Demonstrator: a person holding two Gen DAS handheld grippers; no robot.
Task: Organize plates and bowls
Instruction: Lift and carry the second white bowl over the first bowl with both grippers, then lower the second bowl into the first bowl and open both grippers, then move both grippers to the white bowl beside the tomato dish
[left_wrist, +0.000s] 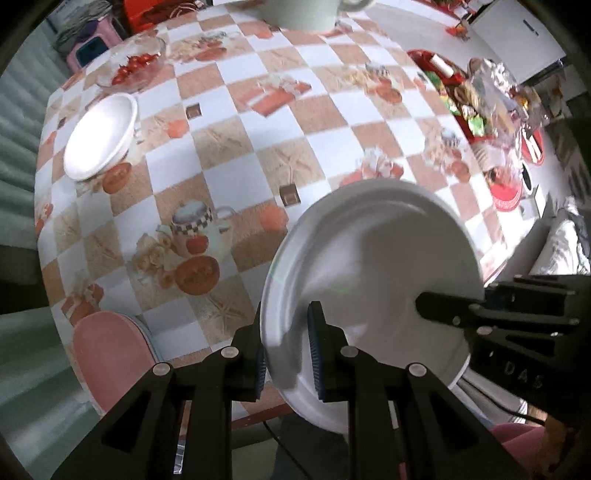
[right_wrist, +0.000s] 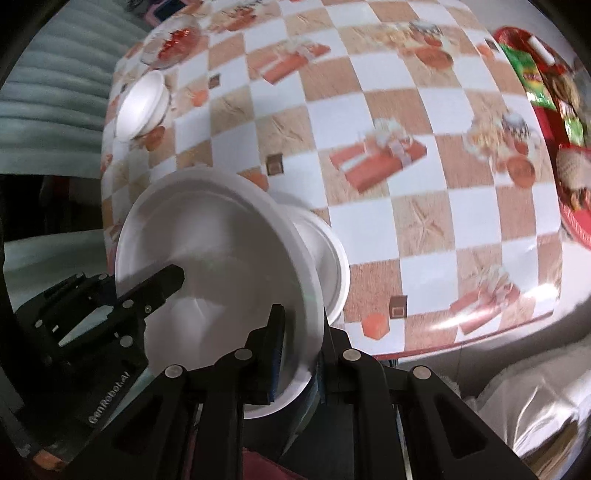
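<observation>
Both grippers hold one white plate (left_wrist: 369, 258) over the near table edge. My left gripper (left_wrist: 286, 354) is shut on its near-left rim, and my right gripper (left_wrist: 436, 306) clamps its right side. In the right wrist view my right gripper (right_wrist: 299, 354) is shut on the plate (right_wrist: 207, 258) rim, and the left gripper (right_wrist: 162, 284) grips the opposite side. Another white dish (right_wrist: 328, 258) lies under the plate. A white bowl (left_wrist: 99, 136) sits tilted at the far left of the table; it also shows in the right wrist view (right_wrist: 142, 105).
The table has a checkered cloth (left_wrist: 258, 129). A glass bowl with red pieces (left_wrist: 135, 68) stands at the back left. A large white pot (left_wrist: 303, 13) is at the far edge. A red tray with packets (left_wrist: 476, 107) fills the right side. A pink chair (left_wrist: 110, 350) is at the near left.
</observation>
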